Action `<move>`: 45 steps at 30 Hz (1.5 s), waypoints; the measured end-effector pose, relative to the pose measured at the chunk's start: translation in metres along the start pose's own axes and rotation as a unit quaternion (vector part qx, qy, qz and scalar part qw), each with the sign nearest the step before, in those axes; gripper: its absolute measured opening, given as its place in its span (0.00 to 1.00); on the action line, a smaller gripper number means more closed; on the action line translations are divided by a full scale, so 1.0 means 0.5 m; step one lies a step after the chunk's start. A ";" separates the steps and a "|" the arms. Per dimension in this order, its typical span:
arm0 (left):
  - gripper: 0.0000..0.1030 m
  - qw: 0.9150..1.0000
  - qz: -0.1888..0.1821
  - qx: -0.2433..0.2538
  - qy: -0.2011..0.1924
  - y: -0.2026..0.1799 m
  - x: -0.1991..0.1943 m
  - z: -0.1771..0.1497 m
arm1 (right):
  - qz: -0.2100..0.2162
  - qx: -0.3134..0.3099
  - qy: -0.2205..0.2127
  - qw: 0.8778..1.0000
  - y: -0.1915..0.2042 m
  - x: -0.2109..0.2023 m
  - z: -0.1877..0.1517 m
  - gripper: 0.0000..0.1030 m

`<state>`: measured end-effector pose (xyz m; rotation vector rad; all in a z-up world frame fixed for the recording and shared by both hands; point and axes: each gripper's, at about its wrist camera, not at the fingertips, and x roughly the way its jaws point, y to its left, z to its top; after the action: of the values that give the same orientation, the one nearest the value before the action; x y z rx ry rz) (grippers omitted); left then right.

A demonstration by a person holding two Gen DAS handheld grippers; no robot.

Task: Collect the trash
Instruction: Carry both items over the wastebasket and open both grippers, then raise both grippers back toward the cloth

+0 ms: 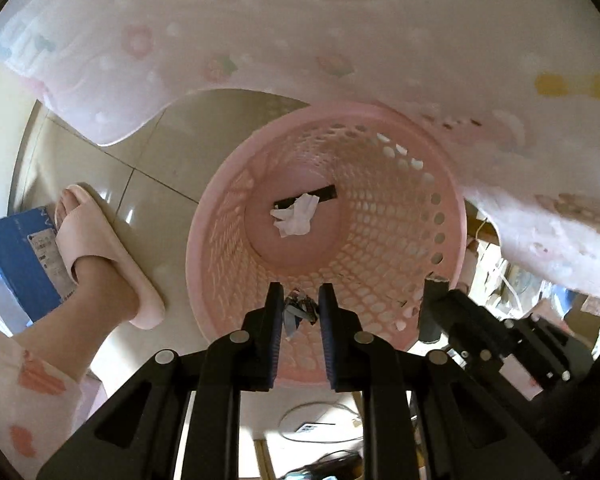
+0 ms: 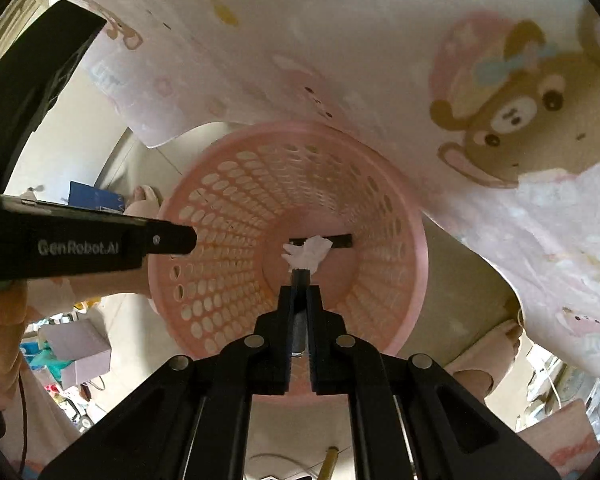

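A pink perforated basket (image 1: 456, 224) stands on the tiled floor; it also shows in the right wrist view (image 2: 416, 256). On its bottom lie a crumpled white tissue (image 1: 296, 216) and a black strip (image 1: 326, 193), both also in the right wrist view: the tissue (image 2: 308, 254), the strip (image 2: 342, 240). My left gripper (image 1: 300, 294) hovers over the near rim, jaws a little apart, with a small crumpled grey wrapper (image 1: 298, 312) between them. My right gripper (image 2: 300, 294) is over the basket, shut on a dark slim object (image 2: 300, 328).
A pink patterned bedsheet (image 1: 340, 40) hangs over the far side of the basket. A foot in a pink slipper (image 1: 108, 256) and a blue box (image 1: 24, 256) are on the left. Cluttered items and cables lie on the floor near the bottom of both views.
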<state>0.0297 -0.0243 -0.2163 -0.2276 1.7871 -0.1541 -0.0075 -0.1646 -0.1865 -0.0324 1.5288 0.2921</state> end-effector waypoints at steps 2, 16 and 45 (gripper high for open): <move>0.19 1.000 0.006 0.002 0.002 -0.001 0.004 -0.005 | -0.001 -0.003 0.001 1.000 0.010 0.013 0.003 0.08; 0.54 0.994 0.049 0.005 -0.096 0.005 -0.116 -0.014 | -0.062 0.001 -0.067 0.996 0.010 -0.056 0.001 0.55; 0.87 0.922 0.088 0.056 -0.373 -0.089 -0.542 0.018 | -0.120 0.035 -0.420 0.899 -0.076 -0.569 0.074 0.84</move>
<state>0.1001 -0.0032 0.0483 -0.0286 1.0262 -0.0289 0.0326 -0.2412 0.0896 -0.0307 0.6585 0.0304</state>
